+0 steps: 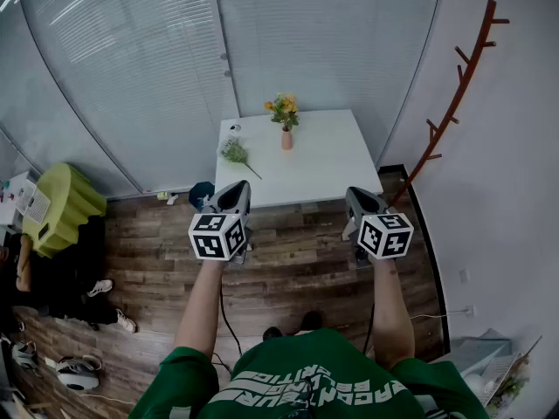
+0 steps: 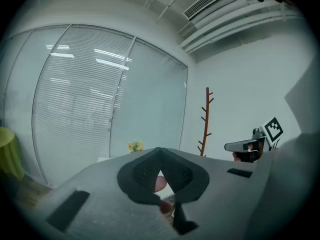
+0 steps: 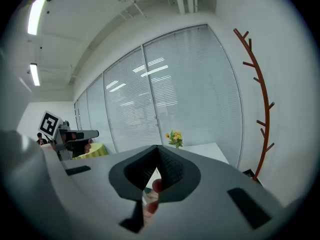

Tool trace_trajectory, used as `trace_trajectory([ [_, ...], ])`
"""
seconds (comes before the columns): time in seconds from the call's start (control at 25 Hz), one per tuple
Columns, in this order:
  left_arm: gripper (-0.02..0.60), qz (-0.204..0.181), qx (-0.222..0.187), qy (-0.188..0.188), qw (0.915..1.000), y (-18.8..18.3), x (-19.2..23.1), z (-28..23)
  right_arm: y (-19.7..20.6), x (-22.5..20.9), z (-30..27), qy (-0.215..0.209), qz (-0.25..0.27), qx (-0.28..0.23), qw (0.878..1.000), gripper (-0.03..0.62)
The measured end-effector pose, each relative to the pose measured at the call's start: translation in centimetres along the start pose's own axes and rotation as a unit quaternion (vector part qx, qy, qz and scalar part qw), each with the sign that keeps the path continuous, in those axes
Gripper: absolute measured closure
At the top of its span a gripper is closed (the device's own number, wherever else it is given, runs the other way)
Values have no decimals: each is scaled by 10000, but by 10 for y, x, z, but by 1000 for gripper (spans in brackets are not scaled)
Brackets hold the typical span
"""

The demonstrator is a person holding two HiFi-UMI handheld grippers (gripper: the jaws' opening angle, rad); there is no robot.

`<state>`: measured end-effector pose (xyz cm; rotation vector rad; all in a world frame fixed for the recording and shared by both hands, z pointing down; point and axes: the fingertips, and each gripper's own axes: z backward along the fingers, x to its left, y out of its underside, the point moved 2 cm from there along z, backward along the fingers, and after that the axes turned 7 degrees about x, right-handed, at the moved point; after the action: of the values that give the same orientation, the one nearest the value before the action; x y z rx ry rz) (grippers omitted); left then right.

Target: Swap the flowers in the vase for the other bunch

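A person in a green shirt (image 1: 306, 382) stands on a brown wood floor (image 1: 288, 260), a little way back from a white table (image 1: 332, 168). Behind the table is a wall of glass with pale blinds (image 1: 140, 68). A thin red-brown coat rack (image 1: 454, 94) climbs the white wall on the right. A yellow-green seat (image 1: 57, 208) sits far to the left.

On the table stands a small pink vase (image 1: 286, 140) with yellow and orange flowers (image 1: 283, 109) in it. The other bunch (image 1: 234, 153) — mostly green — lies flat on the table, left of the vase and apart from it.

The left gripper (image 1: 234, 192) and the right gripper (image 1: 358, 197) hang in the air over the floor, well short of the table. Both have their fingers pinched together — nothing is in them.
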<state>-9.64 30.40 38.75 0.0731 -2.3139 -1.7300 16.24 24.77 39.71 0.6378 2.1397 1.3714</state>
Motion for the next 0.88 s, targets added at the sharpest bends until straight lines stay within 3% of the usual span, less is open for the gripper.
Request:
trace_trajectory([
  [0.44,581,-66,16,-42,10000,-5,3,-16,-6,-7,-17,-33,92,-11,10000,583],
  [0.88,581,-120,17,-285,9995,-11,-3,-32,-19,-29,-27,-336,150,-63,9993,583],
])
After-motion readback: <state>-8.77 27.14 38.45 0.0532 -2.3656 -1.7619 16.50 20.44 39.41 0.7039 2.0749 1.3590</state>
